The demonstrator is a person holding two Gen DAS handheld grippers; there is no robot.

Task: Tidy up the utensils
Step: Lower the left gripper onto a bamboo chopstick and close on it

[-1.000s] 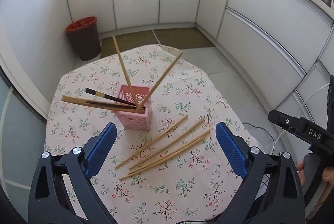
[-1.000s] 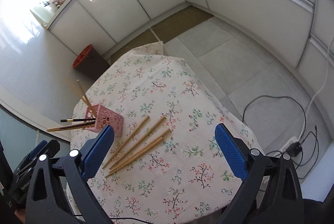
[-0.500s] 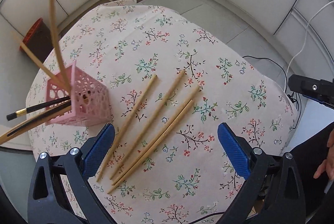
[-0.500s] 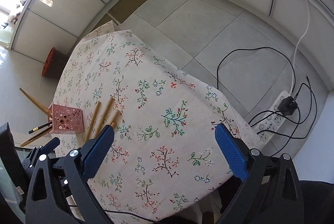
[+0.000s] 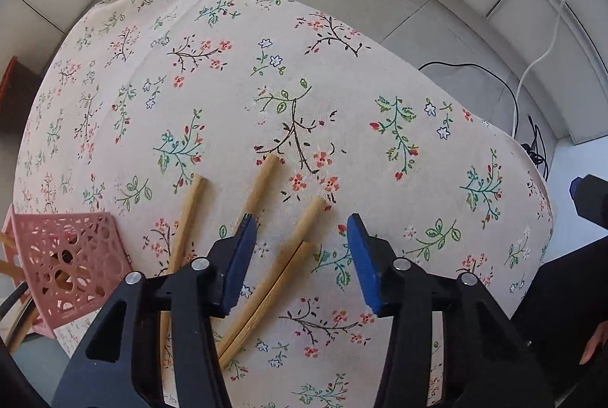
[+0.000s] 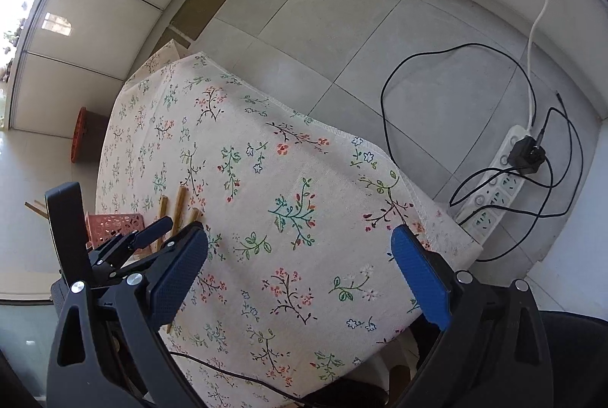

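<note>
On the counter (image 5: 235,73), under its floral cloth, four bamboo chopsticks lie loose at about 6 o'clock in your left wrist view, fanned with their blunt ends toward 12 o'clock. Your left gripper (image 5: 300,229) points straight down over them and its jaws are closing. The pair of chopsticks (image 5: 273,288) lying side by side, touching along their length, runs up between the blue pads; the pads do not press on them yet, so nothing is grasped. A third chopstick (image 5: 258,184) passes under the left pad, and the fourth chopstick (image 5: 186,218) lies just outside it toward 9 o'clock.

The pink holder (image 5: 64,263), a square openwork basket, stands at 8 o'clock near the counter's edge, just beside the fourth chopstick, with other sticks poking out of it past the frame's edge.

Your right gripper (image 6: 300,256) hangs released, its jaws spread wide over bare cloth near the counter's 5 o'clock corner, with nothing between them. From its camera the left gripper (image 6: 171,229) shows at 9 o'clock, above the chopstick ends and beside the pink holder (image 6: 114,223). A white power strip (image 6: 497,180) with black cables lies on the tiled floor at 3 o'clock, well apart from the counter.
</note>
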